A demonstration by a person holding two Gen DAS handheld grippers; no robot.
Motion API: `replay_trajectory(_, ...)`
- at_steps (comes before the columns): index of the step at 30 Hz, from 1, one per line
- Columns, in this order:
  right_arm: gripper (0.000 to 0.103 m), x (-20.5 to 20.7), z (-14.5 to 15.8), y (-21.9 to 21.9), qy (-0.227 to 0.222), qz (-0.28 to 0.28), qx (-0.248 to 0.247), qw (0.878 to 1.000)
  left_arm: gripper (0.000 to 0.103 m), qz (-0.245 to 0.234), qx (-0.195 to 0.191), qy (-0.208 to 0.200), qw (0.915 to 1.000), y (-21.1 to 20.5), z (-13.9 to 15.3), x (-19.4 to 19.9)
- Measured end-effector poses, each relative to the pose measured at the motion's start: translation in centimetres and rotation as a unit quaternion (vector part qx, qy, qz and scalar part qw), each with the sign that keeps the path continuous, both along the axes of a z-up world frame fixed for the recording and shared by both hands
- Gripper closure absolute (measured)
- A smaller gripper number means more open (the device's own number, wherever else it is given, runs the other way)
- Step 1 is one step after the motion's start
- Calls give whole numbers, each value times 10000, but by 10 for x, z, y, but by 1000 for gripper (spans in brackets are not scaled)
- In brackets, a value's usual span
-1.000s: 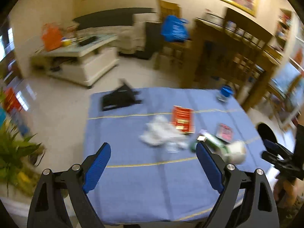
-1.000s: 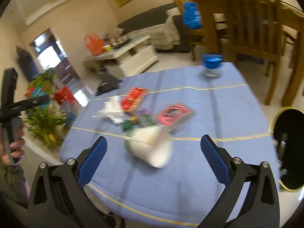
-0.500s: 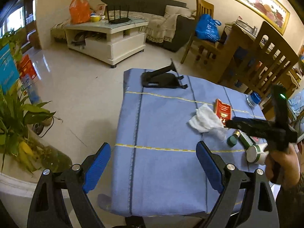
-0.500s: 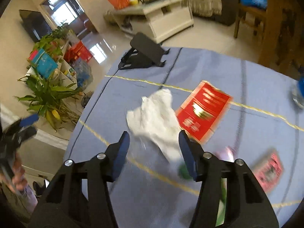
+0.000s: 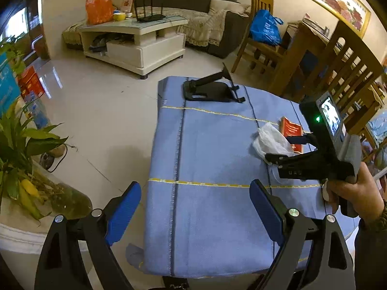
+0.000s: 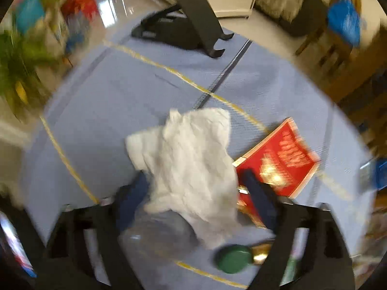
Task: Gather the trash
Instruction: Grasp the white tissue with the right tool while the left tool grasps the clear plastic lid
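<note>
Under both claws: one table draped in a blue cloth (image 5: pixel 212 159) with yellow stripes and dark seams; this cloth is my landmark.
Room beyond the cloth: pale tiled floor, one white coffee table (image 5: pixel 135 41), one dark sofa (image 5: pixel 217 24), wooden chairs, one of them with a blue bag (image 5: pixel 264 30) on its seat, and one leafy green plant (image 5: pixel 21 149) off the cloth's left edge.
Far end of the cloth: one black folding stand (image 5: pixel 210 89), propped open.
My left gripper (image 5: pixel 196 207): hangs over the cloth's near edge, blue pads spread wide, released, with nothing between them.
My right gripper (image 6: pixel 193 198): low over the cloth's right half, tilted down; my right hand (image 5: pixel 350 193) wraps its handle. Its dark blue fingers (image 6: pixel 256 193) are parted to either side of the tissue's near end; the view is blurred and I cannot tell whether they touch it. Not clenched.
Trash, crumpled white tissue (image 6: pixel 191 159): one, on the cloth's right half.
Trash, flat red packet (image 6: pixel 283 162): one, just right of the tissue, its corner beside my right finger.
Trash, bottle with a green cap (image 6: pixel 232 258): one, lying nearest me, partly hidden by my frame.
Clear plastic piece (image 6: pixel 157 232): one, under the tissue's near edge; blurred.
</note>
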State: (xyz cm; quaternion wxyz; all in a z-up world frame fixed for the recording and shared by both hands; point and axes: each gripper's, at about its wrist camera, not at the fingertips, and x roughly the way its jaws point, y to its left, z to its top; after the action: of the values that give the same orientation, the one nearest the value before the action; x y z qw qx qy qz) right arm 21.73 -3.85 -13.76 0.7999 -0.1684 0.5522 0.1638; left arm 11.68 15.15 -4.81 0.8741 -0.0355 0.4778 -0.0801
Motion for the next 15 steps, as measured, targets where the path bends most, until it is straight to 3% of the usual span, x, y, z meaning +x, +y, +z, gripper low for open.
replay_trajectory(2,86,-5,8,-1,-91,48,-20,9999,15,-77,16,12,10000,-10,-1,1)
replay_trajectory(3,94,-5,13,-4,-89,37,97,9999,15,-126,25,14,9999,-15,-1,2)
replay_trajectory(10,94,-10,36,-53,82,-315,1197,9923,15,-571,234,72,9981,-62,-8,0)
replay_trajectory(13,94,-16,49,-86,107,-750,2242,9716,15,-783,302,139,9964,-82,-14,2)
replay_trajectory(15,94,-24,55,-122,27,-1140,3036,9459,15,-940,423,161,9945,-101,-19,7)
